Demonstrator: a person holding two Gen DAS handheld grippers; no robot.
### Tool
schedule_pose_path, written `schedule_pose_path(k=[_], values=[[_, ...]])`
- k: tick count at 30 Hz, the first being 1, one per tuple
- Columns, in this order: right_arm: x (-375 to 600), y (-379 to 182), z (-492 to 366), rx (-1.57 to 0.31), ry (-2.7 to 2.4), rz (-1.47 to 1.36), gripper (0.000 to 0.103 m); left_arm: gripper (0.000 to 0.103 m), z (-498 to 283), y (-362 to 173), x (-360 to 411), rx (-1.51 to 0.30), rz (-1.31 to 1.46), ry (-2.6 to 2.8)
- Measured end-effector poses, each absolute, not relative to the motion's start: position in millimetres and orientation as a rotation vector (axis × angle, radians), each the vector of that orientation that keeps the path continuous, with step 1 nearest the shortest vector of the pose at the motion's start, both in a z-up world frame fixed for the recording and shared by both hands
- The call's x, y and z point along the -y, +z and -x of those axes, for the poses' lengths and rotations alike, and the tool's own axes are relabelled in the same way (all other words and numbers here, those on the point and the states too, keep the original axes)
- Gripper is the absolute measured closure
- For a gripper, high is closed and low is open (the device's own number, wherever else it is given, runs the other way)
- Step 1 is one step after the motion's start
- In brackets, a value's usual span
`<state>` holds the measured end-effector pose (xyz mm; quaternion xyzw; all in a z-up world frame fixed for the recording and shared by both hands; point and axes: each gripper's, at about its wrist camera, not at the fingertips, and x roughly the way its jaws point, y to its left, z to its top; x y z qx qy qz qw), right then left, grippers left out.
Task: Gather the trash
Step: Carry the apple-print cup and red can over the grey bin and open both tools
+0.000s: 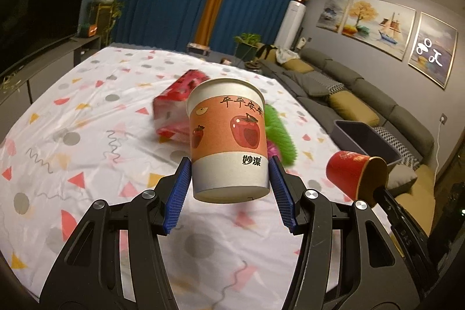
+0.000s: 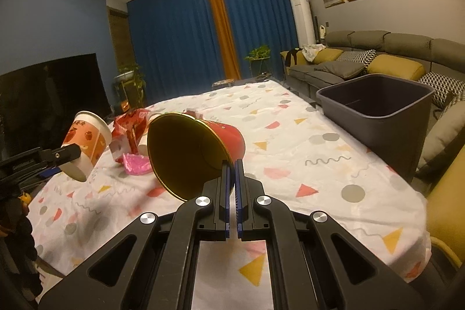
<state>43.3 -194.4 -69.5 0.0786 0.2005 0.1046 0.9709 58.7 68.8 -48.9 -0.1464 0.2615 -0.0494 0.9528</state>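
Observation:
My left gripper [image 1: 229,164] is shut on a white paper cup with an orange apple band [image 1: 228,138], held upright above the table; the same paper cup [image 2: 87,144] shows at the left of the right wrist view. My right gripper [image 2: 231,164] is shut on the rim of a red cup with a gold inside [image 2: 194,150], which lies tilted with its mouth toward the camera. That red cup [image 1: 353,175] also appears at the right of the left wrist view. A dark grey bin [image 2: 377,112] stands past the table's right edge.
On the patterned tablecloth [image 1: 87,118] lie a red and white wrapper [image 1: 174,112], a green fuzzy thing [image 1: 280,135] and a pink scrap [image 2: 135,163]. A grey sofa [image 2: 363,60] runs along the right wall. A dark television [image 1: 35,13] stands at the left.

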Motion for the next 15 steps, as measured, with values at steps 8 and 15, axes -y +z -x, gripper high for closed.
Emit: schedule_pose_path(k=[8,15], values=[[214,-51,-44,-0.345,0.168,-0.166,0.099,0.05,-65,-32,-38,-0.499,0.26,-0.182],[248,-32,-52,-0.28,0.096,-0.19,0.099,0.05,-90,-19,8,-0.488,0.218,-0.284]])
